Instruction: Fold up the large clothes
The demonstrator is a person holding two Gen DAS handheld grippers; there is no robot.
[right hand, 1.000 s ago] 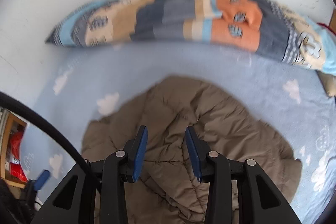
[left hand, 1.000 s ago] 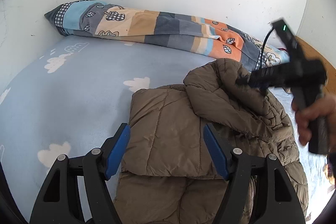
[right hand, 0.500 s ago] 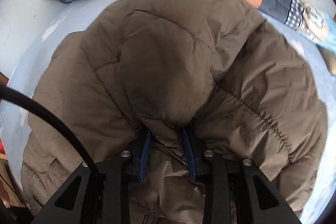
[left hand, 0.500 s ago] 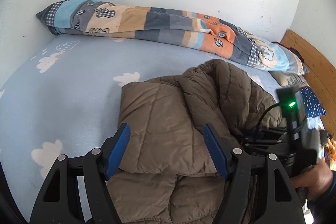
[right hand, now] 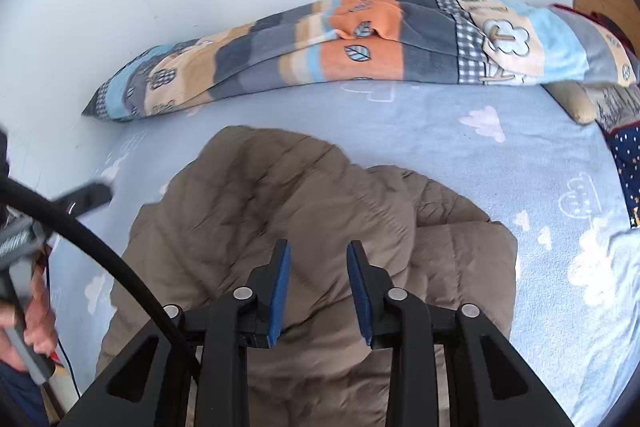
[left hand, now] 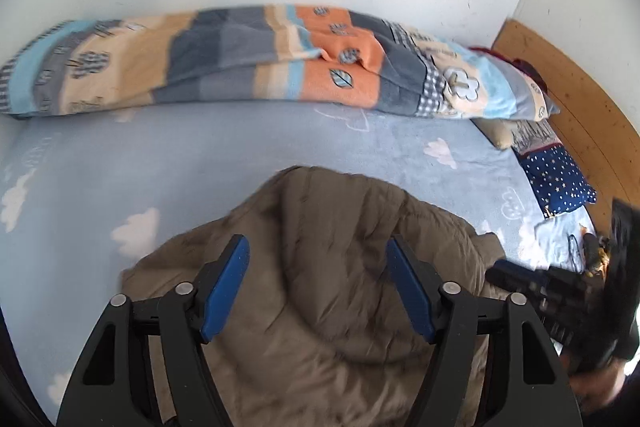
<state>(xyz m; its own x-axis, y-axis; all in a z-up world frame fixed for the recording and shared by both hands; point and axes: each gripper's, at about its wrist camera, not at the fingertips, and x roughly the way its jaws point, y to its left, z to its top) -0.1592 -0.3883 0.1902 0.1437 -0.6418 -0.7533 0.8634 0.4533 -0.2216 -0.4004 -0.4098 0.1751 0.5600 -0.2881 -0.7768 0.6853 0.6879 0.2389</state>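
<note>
A brown quilted jacket [left hand: 340,247] lies bunched on the light blue cloud-print bed sheet [left hand: 120,167]. My left gripper [left hand: 320,267] hovers over the jacket's near part. Its jaws are closing, and the blue pads stand apart without pinching any cloth. In the right wrist view the jacket [right hand: 280,195] has one part folded over another. My right gripper [right hand: 318,275] is above its near edge with the jaws closing. A gap remains between the pads, and no fabric is visibly caught there. The right gripper's body [left hand: 560,299] shows as a blur at the left wrist view's right edge.
A rolled patchwork quilt [left hand: 280,59] lies along the white wall at the back. Pillows [left hand: 560,179] and a wooden headboard [left hand: 560,99] are at the right. A black cable [right hand: 100,255] crosses the left of the right wrist view, near a hand [right hand: 36,331].
The jacket, bunched up between the right jaws half a second ago, now lies lower on the bed. Both views have shifted sideways. The left jaws have narrowed slightly.
</note>
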